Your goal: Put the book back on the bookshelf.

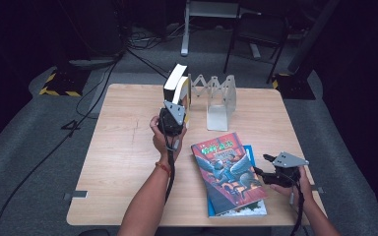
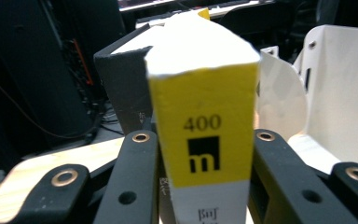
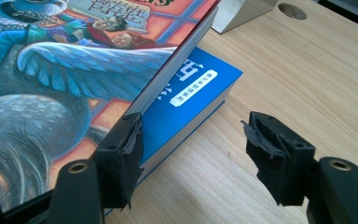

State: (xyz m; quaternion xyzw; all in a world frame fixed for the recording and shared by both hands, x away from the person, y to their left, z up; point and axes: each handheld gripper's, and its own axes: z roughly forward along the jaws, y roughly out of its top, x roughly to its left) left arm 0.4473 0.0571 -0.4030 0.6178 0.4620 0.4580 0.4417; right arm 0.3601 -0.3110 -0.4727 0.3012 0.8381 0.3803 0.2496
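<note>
My left gripper (image 1: 178, 110) is shut on a thick book with a yellow spine (image 1: 183, 92), holding it upright at the left end of a white folding book rack (image 1: 219, 101). In the left gripper view the yellow spine (image 2: 200, 116), marked 400, fills the gap between the jaws. A dark-covered book (image 2: 126, 88) leans just behind it, with the rack (image 2: 340, 93) to the right. A picture-cover book (image 1: 229, 169) lies on a blue book (image 1: 250, 149). My right gripper (image 1: 262, 165) is open at their right edge. One pad (image 3: 123, 158) touches the blue book (image 3: 191, 88) under the picture-cover book (image 3: 65, 70).
The wooden table (image 1: 123, 147) has bare surface on its left half and along the right edge. Beyond the far edge, a metal chair (image 1: 256, 34), cables (image 1: 142, 54) and a hazard-striped base (image 1: 59, 83) stand on the grey floor.
</note>
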